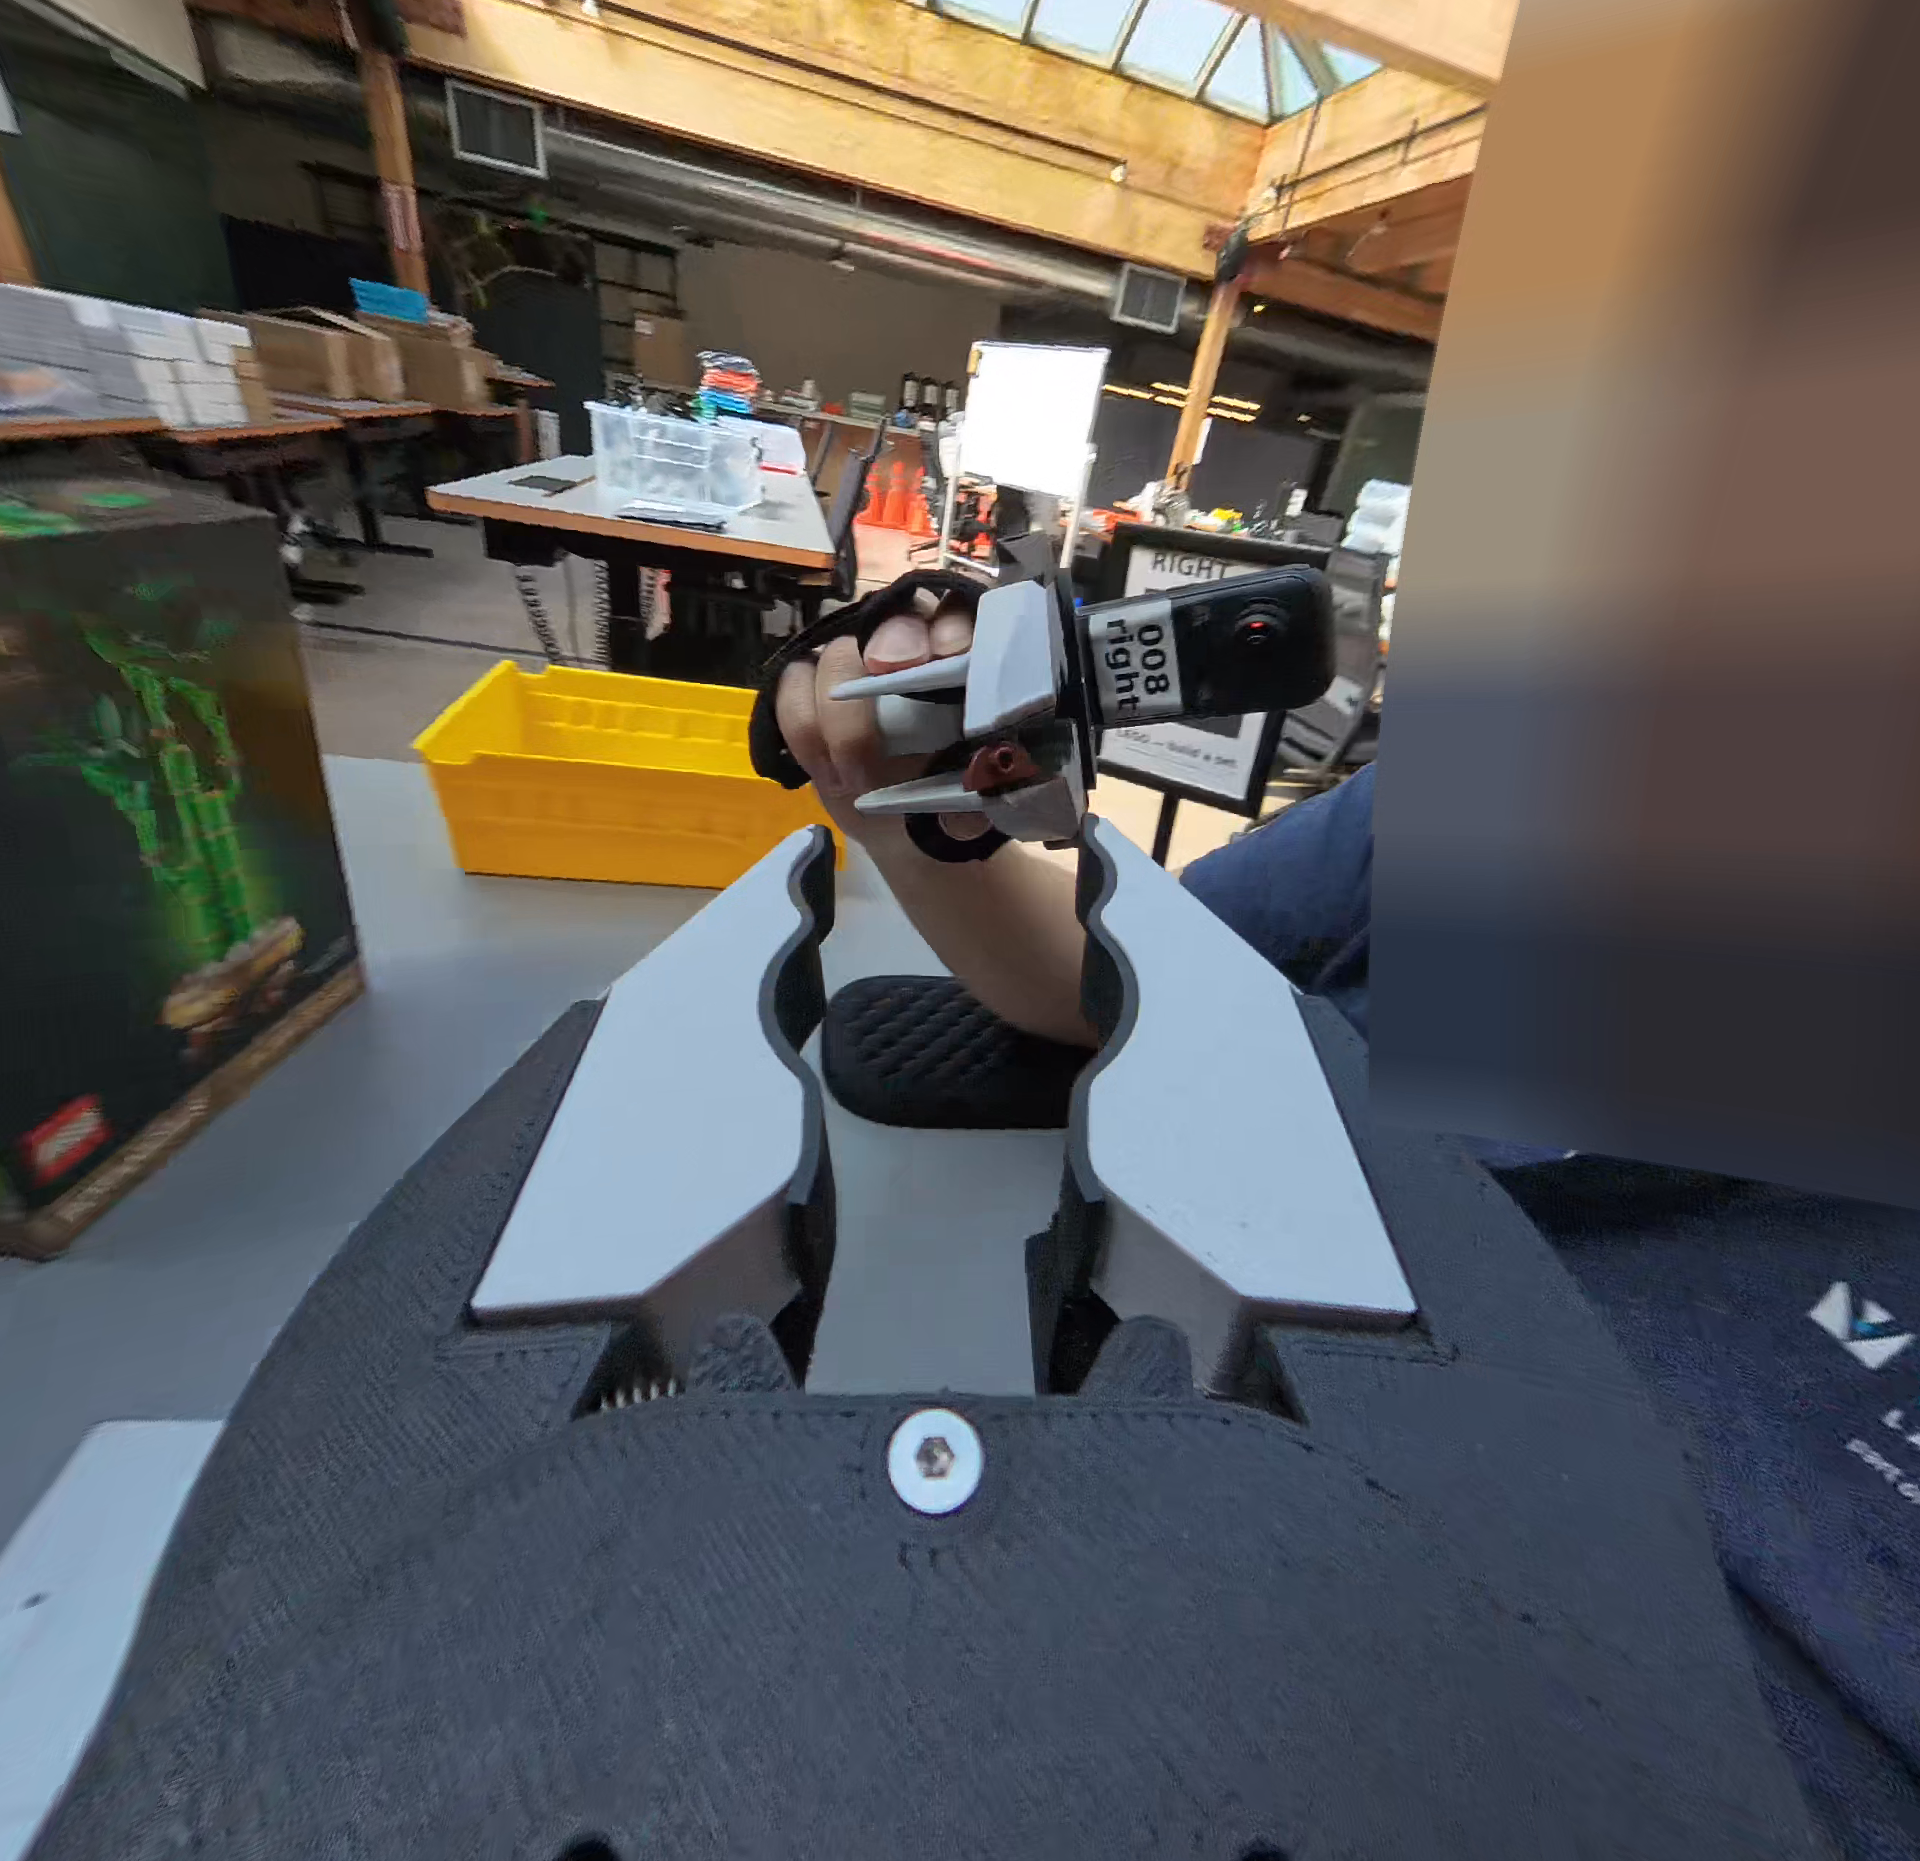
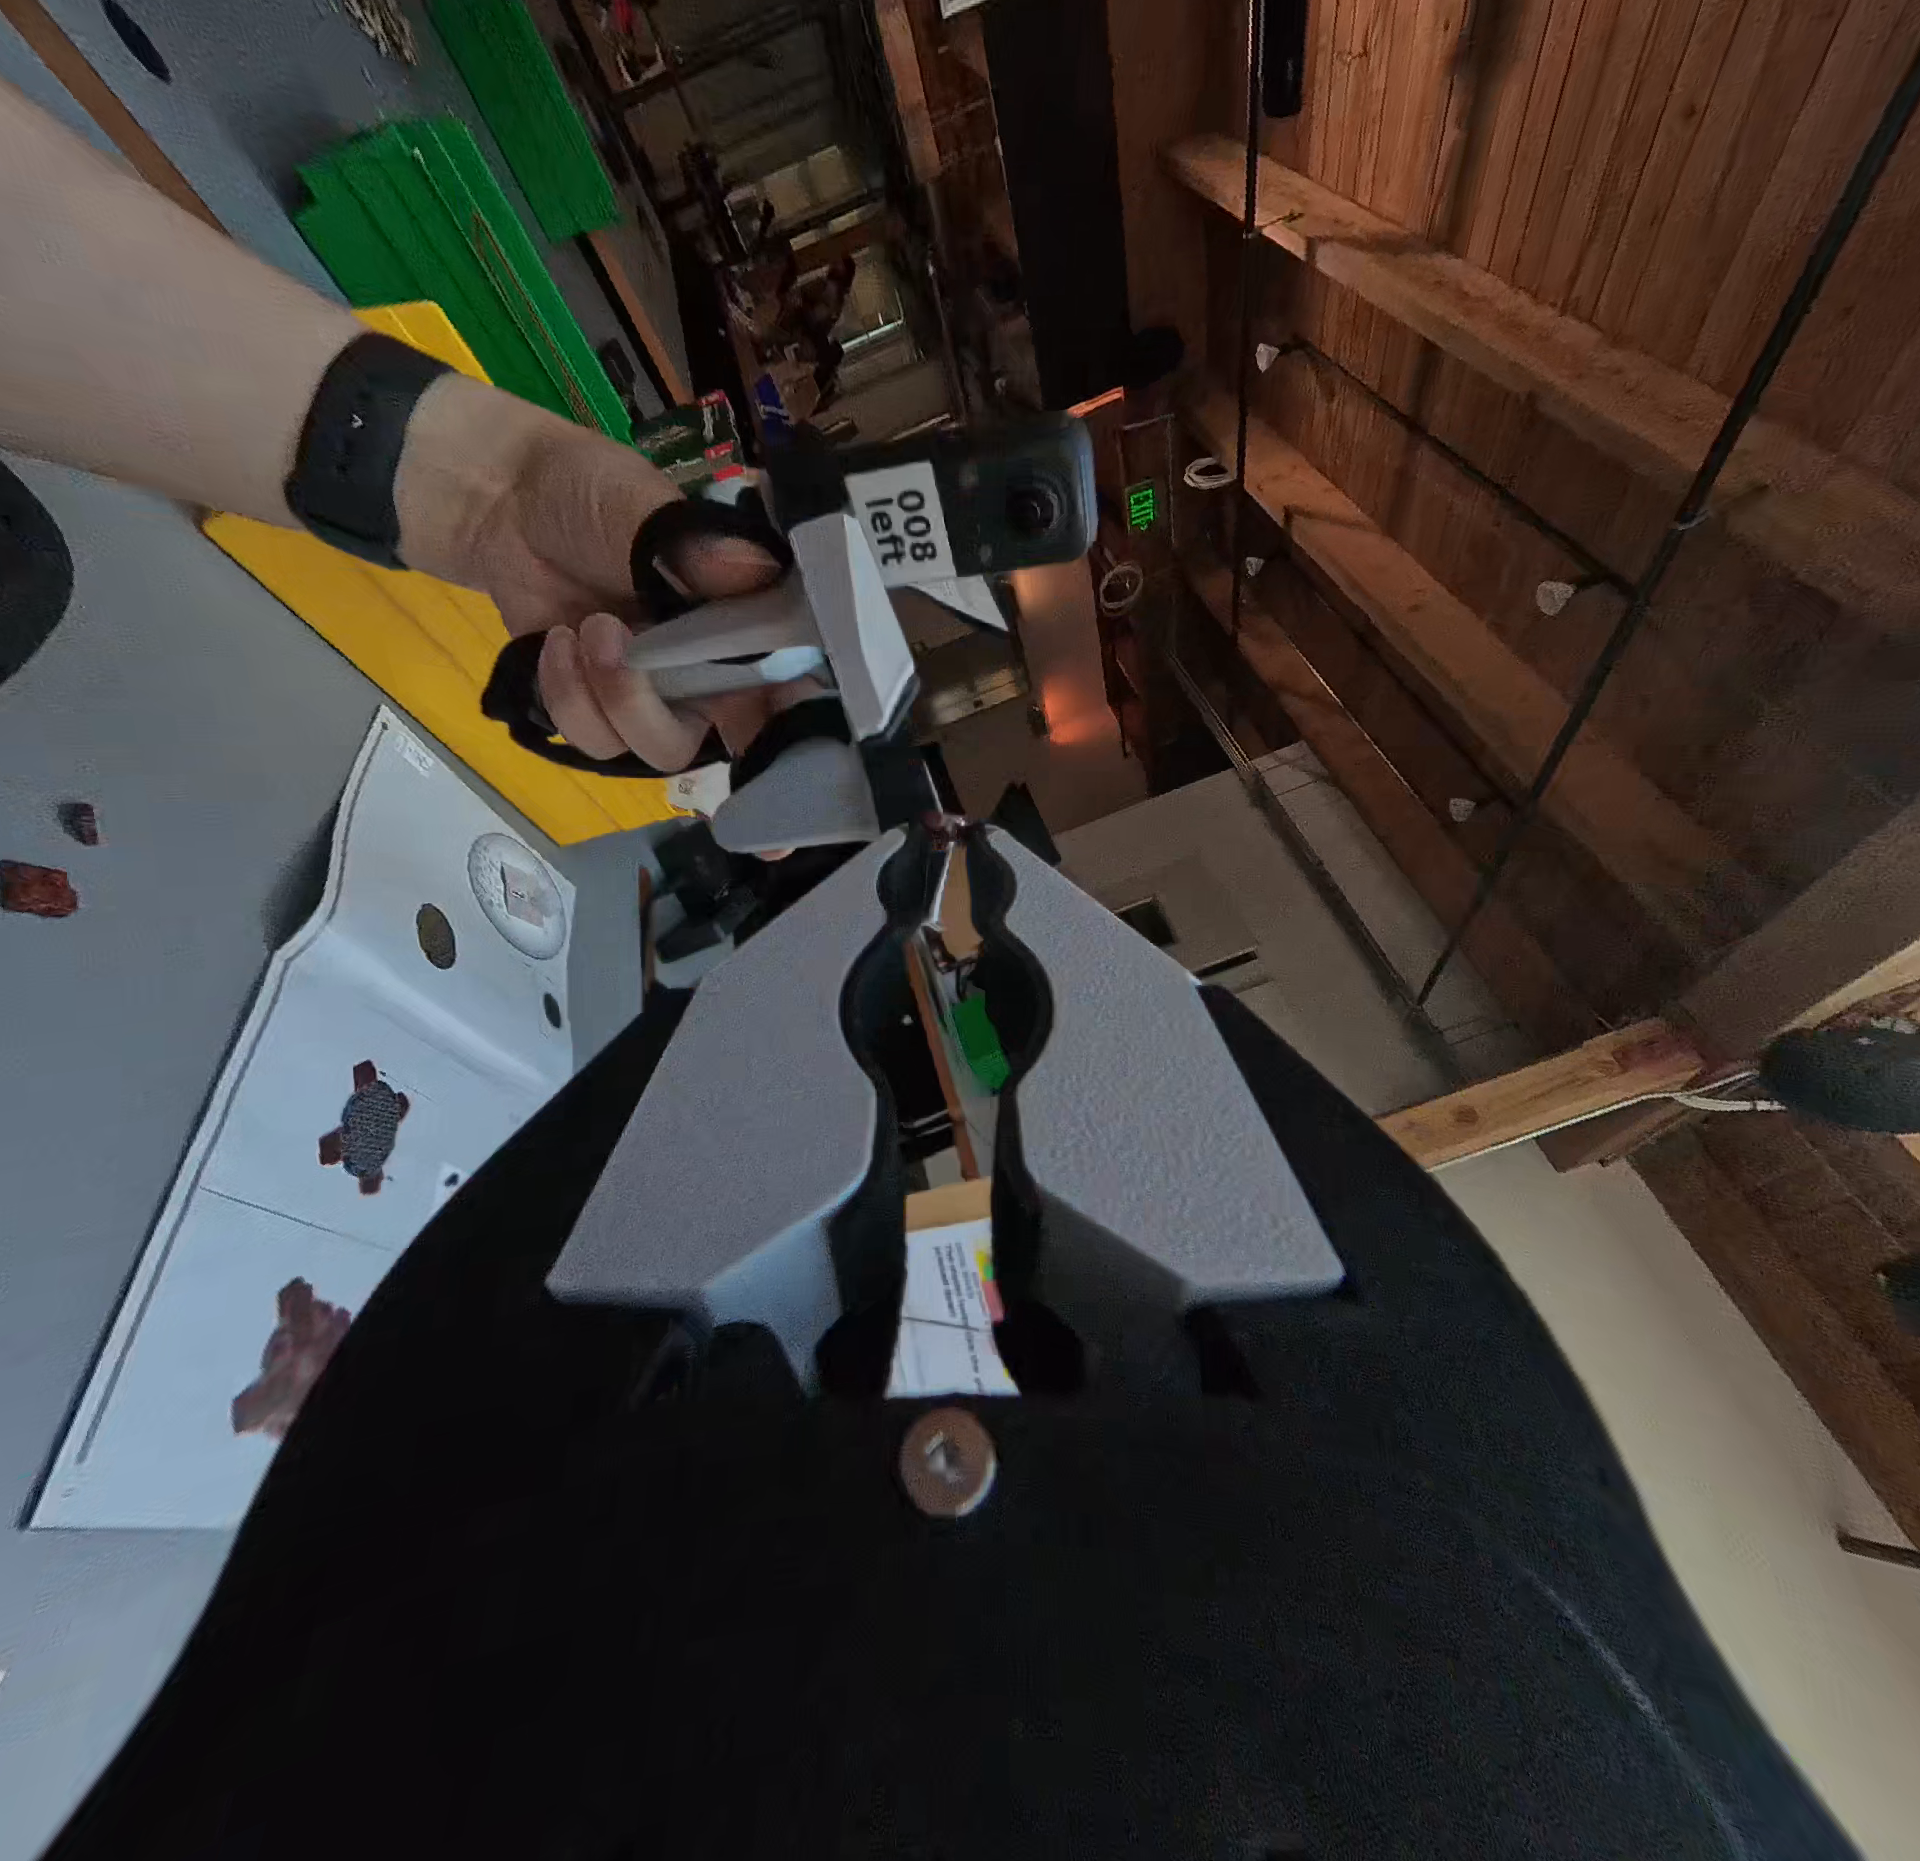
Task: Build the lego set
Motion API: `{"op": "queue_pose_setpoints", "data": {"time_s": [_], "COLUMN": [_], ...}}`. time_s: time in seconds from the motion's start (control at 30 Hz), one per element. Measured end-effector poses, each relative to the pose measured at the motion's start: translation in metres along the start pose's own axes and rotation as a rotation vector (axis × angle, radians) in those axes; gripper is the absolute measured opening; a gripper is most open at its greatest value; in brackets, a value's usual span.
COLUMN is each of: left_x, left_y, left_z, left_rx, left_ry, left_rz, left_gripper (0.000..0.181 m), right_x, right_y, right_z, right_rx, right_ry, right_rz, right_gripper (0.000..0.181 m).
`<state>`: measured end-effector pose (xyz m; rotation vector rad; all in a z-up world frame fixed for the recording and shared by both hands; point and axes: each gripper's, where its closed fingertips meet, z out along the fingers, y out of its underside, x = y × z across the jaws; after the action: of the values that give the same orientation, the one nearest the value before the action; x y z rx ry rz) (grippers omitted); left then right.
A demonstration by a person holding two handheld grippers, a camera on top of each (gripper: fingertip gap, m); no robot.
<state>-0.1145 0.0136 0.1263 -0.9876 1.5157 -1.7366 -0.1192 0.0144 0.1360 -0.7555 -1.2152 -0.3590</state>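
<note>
My left gripper (image 1: 956,845) is open and empty, held above the grey table (image 1: 416,980). It also shows in the right wrist view (image 2: 862,736), held by a hand. My right gripper (image 2: 948,843) is shut on a small reddish-brown lego piece (image 2: 948,830) at its fingertips. In the left wrist view the right gripper (image 1: 1013,767) is raised just beyond my left fingertips, with the brown piece (image 1: 1001,765) in its jaws. An instruction sheet (image 2: 312,1084) lies on the table. Two loose brown pieces (image 2: 36,886) lie beside it.
A yellow bin (image 1: 603,772) stands at the table's far side. The lego set's dark box (image 1: 156,824) stands at the left. A black textured pad (image 1: 935,1053) lies under the right forearm. Green parts (image 2: 468,201) lie beyond the bin. The tips of both grippers are at nearly the same place.
</note>
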Motion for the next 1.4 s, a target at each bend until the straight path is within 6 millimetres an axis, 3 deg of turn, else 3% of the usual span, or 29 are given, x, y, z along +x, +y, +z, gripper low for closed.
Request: {"op": "queue_pose_setpoints", "data": {"time_s": [0.1,0.2,0.3,0.53,1.4], "left_x": [-0.005,-0.015,-0.009,-0.005,-0.002], "left_y": [-0.016,-0.019,-0.017,-0.011,-0.005], "left_z": [-0.005,-0.009,-0.001,0.009,0.008], "left_rx": [-0.002,-0.046,-0.057,-0.065,-0.092], "left_ry": [-0.219,-0.386,-0.362,-0.319,-0.287], "left_rz": [0.195,0.313,0.292,0.285,0.323], "left_gripper": [0.030,0.030,0.034,0.018,0.014], "right_x": [0.005,0.009,0.009,0.007,0.000], "right_y": [0.005,0.004,0.003,0.007,0.005], "right_z": [0.000,-0.001,0.000,0.003,0.004], "right_rx": [-0.086,-0.122,-0.147,-0.177,-0.177], "right_ry": [0.065,0.117,0.138,0.126,0.077], "right_rz": [-0.155,-0.258,-0.315,-0.334,-0.336], "right_gripper": [0.007,0.007,0.007,0.007,0.007]}}
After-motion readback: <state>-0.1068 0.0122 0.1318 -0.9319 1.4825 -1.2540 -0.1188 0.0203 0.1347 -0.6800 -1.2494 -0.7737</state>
